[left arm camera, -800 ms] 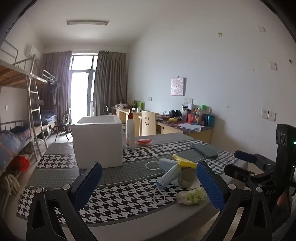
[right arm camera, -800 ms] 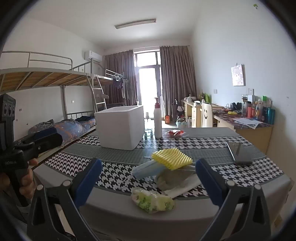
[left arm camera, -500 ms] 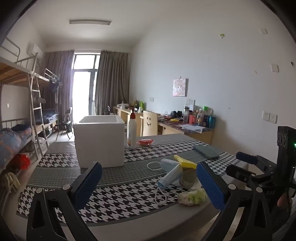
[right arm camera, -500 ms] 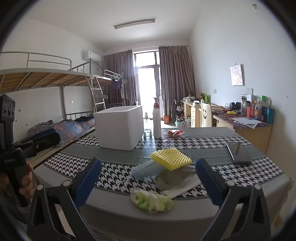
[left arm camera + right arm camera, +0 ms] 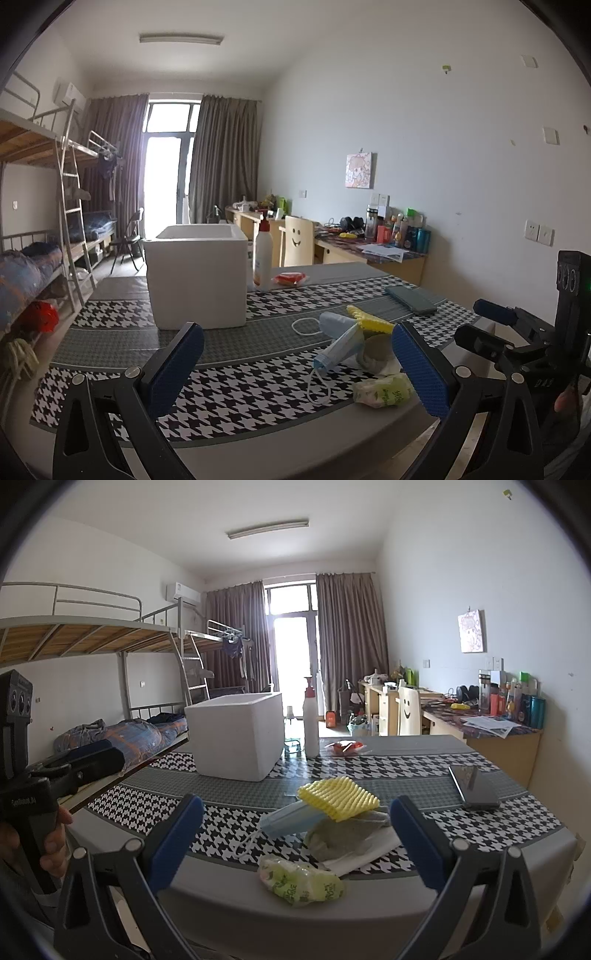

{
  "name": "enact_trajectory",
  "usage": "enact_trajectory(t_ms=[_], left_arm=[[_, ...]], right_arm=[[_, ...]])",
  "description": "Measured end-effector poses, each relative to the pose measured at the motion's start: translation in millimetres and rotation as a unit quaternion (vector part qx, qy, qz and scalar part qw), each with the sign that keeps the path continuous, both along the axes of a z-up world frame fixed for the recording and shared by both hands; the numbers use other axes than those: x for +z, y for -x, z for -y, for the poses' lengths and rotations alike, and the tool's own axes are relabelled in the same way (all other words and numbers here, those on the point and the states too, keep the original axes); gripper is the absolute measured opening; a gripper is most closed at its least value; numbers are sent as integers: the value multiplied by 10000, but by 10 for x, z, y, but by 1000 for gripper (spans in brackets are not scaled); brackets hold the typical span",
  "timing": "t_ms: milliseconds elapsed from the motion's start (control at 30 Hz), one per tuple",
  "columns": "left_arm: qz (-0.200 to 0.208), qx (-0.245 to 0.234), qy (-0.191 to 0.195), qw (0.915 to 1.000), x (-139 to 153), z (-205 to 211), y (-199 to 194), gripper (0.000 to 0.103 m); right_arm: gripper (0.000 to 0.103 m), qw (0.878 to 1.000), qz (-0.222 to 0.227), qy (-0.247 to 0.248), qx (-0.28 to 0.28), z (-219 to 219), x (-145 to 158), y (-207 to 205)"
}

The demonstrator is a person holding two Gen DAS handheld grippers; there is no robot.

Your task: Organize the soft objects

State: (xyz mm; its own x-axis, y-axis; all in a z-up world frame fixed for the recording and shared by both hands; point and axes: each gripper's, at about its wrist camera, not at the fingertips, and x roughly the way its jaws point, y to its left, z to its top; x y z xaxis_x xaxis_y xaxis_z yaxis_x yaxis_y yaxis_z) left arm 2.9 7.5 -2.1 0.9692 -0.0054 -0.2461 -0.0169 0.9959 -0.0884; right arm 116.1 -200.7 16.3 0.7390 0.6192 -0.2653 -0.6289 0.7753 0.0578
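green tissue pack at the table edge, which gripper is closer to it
Right. The right gripper is open, with the green tissue pack centred just ahead between its fingers. The left gripper is open too, but the pack lies off toward its right finger.

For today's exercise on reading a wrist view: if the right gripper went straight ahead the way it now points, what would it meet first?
Probably the green tissue pack at the table's near edge, between the open right gripper fingers; the soft pile lies behind. Depth is uncertain.
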Motion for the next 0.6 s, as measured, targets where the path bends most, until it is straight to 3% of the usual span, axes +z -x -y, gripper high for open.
enact_trajectory(t_ms=[600], left_arm=[[-23,-15,-57,10000,-4,38,-5,102]], right_arm=[[102,10000,-10,25,12,-16,4,12]])
